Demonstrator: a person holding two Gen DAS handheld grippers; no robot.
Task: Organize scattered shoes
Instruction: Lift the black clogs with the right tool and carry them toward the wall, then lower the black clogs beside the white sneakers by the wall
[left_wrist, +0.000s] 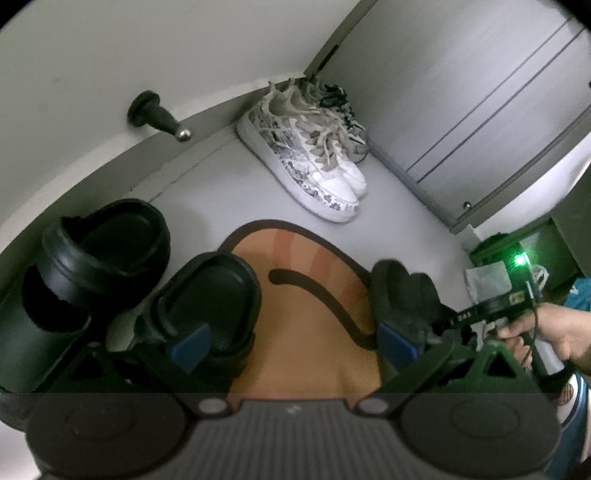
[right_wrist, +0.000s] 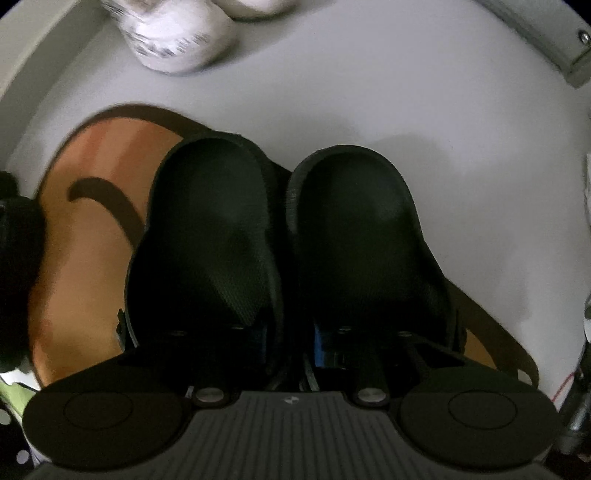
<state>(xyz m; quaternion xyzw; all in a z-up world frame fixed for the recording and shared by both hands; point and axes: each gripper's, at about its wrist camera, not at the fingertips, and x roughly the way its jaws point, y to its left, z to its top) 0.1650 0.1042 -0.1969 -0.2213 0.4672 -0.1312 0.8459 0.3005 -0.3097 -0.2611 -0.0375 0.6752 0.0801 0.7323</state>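
A: Where are the 2 black slippers (right_wrist: 288, 236)?
B: Side by side, the right gripper (right_wrist: 295, 343) pinching their inner edges. The left gripper (left_wrist: 291, 339) gapes wide over the orange mat (left_wrist: 314, 332).

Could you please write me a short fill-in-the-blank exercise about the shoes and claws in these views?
1. The white sneakers stand in the ___ of the room.
2. The right claw is shut on a pair of slippers coloured ___.
3. The left claw holds nothing; it is ___.
4. The mat on the floor is mainly ___, with a brown edge.

Missing words: corner; black; open; orange.
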